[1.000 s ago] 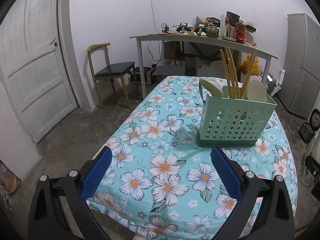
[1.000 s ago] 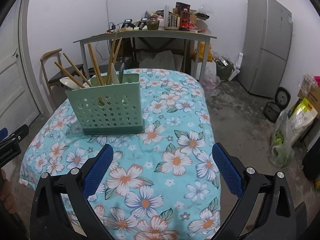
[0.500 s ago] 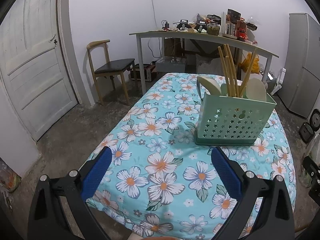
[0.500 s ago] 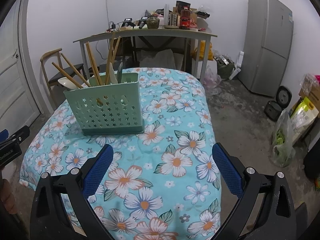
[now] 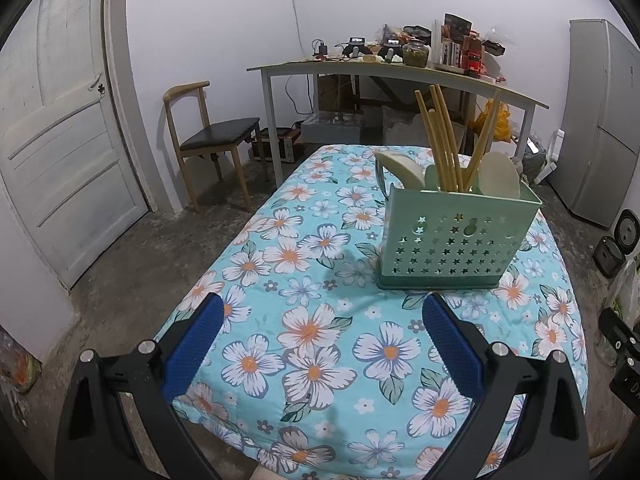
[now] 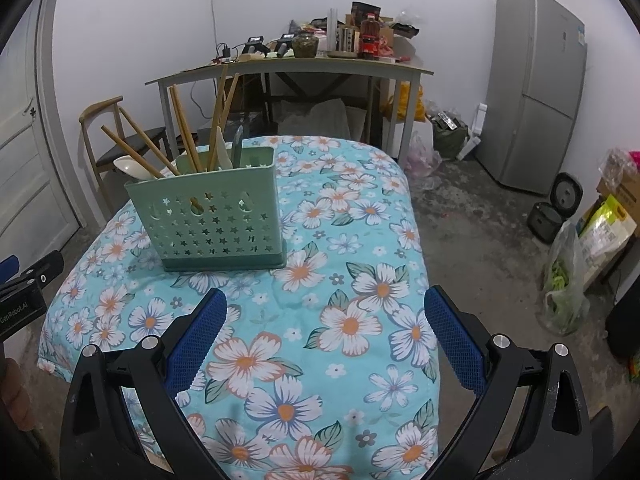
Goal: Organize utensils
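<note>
A mint-green perforated utensil holder [image 5: 452, 240] [image 6: 212, 216] stands upright on the floral tablecloth [image 5: 320, 320] [image 6: 352, 320]. Wooden chopsticks [image 5: 440, 140] [image 6: 184, 132] and pale spoons [image 5: 498, 174] [image 6: 132, 168] stick out of its top. My left gripper [image 5: 322, 340] hovers open over the near part of the table, well short of the holder, nothing between its blue pads. My right gripper [image 6: 326, 336] is also open and empty, with the holder ahead to its left. The left gripper's body [image 6: 28, 284] shows at the left edge of the right wrist view.
A cluttered desk [image 5: 392, 72] [image 6: 304, 64] stands behind the table. A wooden chair [image 5: 208, 136] and a white door [image 5: 52, 140] are to the left, a grey fridge [image 6: 532, 92] to the right. Bags and a rice cooker [image 6: 556, 204] lie on the concrete floor.
Both grippers have drawn back slightly from the holder, which now looks a little farther away. Both stay open and empty.
</note>
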`<state>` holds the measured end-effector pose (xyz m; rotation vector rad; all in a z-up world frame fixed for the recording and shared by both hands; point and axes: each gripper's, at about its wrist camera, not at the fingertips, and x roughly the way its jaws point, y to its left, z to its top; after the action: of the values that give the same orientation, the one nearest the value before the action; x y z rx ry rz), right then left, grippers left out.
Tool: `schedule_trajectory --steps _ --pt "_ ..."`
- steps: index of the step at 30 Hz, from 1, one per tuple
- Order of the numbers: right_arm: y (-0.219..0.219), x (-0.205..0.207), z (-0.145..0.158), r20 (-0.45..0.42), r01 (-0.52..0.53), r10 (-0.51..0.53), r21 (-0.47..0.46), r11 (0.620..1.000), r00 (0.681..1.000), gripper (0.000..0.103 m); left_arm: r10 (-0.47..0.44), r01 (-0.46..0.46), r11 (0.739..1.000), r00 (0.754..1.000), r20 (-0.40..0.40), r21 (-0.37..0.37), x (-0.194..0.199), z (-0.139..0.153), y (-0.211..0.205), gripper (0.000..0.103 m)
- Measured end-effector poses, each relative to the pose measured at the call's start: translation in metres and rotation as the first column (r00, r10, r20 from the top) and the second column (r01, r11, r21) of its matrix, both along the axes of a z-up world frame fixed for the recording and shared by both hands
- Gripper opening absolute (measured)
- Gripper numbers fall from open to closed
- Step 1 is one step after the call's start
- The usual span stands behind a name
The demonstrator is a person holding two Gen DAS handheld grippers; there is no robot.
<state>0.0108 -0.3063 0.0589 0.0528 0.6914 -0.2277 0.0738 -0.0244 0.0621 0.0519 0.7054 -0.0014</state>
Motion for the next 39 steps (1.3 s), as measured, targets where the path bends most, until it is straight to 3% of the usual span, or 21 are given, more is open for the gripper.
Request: schedule_trajectory --steps 39 --pt "0.0038 -0.0005 0.0000 -0.004 -0.008 0.008 -0.006 1.000 1.000 0.095 0.004 -0.004 1.000 1.000 -0.010 -0.005 -0.0003 -0.0012 0.0010 0.097"
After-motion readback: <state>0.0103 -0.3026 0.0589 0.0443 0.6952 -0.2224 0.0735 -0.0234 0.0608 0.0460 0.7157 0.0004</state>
